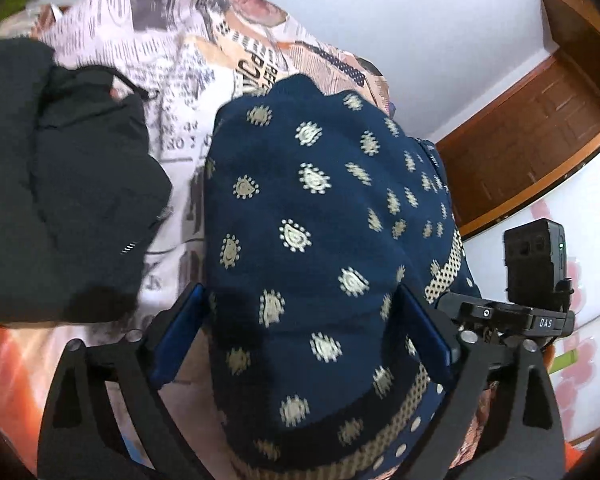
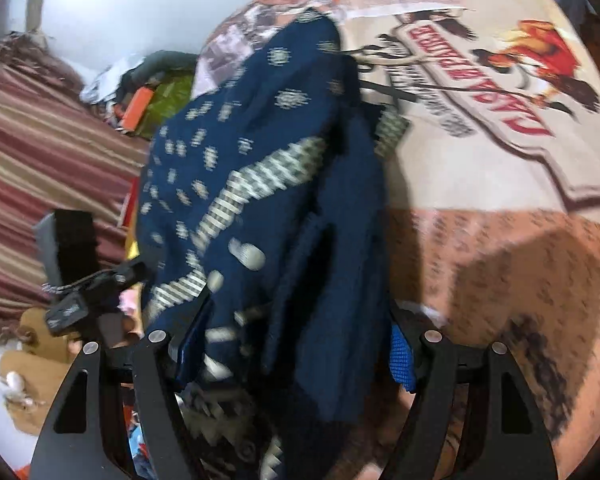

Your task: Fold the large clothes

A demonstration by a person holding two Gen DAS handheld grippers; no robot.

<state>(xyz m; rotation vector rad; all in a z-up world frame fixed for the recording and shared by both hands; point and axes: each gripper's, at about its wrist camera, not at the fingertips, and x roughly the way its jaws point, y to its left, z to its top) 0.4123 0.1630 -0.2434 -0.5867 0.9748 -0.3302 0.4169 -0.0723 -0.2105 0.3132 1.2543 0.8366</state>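
Where the left wrist view is filled at centre by the navy blue cloth garment with cream dotted motifs [image 1: 320, 240], the left gripper [image 1: 300, 328] is seen with its jaws apart, the bunched fabric lying between the blue pads [image 1: 180, 332]. At the left of that frame a black padded jacket [image 1: 60, 184] is spread over the newspaper-print bedsheet [image 1: 172, 52], just beside the garment. A brown wooden door [image 1: 532, 140] is shown only in this view, at right.

In the right wrist view, which is blurred, the same garment [image 2: 268, 184] is draped through the right gripper [image 2: 296, 344], whose jaws are set wide with fabric between them; whether anything is pinched cannot be told. A red striped blanket [image 2: 40, 152] at left is seen only here.
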